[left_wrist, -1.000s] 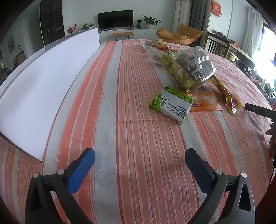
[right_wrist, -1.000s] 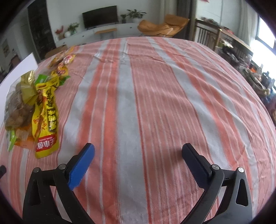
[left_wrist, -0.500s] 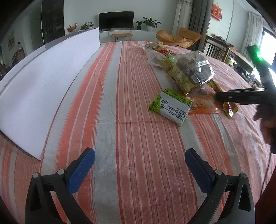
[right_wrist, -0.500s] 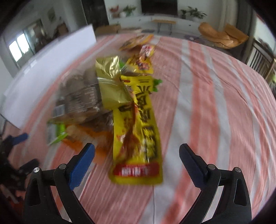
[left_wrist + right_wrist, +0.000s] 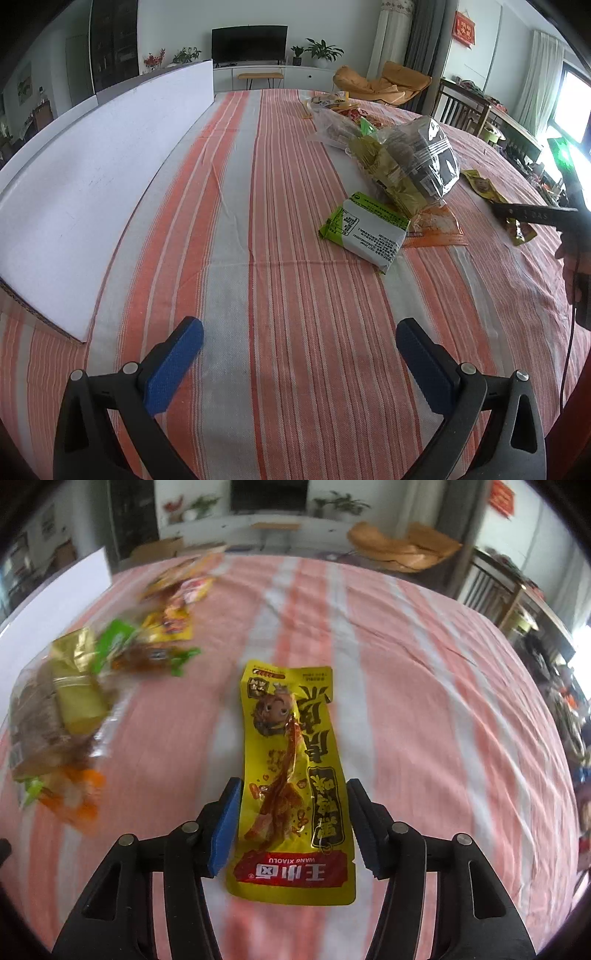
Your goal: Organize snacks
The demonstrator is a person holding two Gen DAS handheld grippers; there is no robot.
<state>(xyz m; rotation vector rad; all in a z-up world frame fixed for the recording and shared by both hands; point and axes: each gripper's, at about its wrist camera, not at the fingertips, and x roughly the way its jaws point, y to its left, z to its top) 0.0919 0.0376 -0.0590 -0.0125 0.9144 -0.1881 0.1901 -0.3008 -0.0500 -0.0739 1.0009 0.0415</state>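
- Snacks lie in a loose pile on the striped cloth (image 5: pixel 280 295); landmark for all places below is the clear bag (image 5: pixel 424 158) of brown pieces at the pile's middle.
- White board (image 5: pixel 92 177): well to the left of the clear bag, lying along the cloth's left edge.
- Left gripper (image 5: pixel 299 358): nearer the camera than the clear bag and to its left, over bare cloth; jaws wide apart, nothing between the blue pads.
- Green pack (image 5: pixel 365 229): just in front of the clear bag on its near-left side, white label face up, overlapping an orange pack (image 5: pixel 439 230) that lies partly under the bag.
- More small packs (image 5: pixel 332 101) lie behind the clear bag, towards the far edge of the cloth.
- Yellow pouch (image 5: pixel 291 775): to the right of the clear bag, apart from the pile, flat on the cloth with its red band nearest the right wrist camera.
- Right gripper (image 5: pixel 293 823): also right of the clear bag, over the yellow pouch. Jaws are closing, with the pouch's lower half between them. Left pad sits at the pouch's edge; right pad just beside the other edge. No firm squeeze visible; pouch looks uncrumpled.
- In the left wrist view, a hand (image 5: pixel 572 266) at the right frame edge carries that gripper's black body.
- Right wrist view is blurred over the pile.
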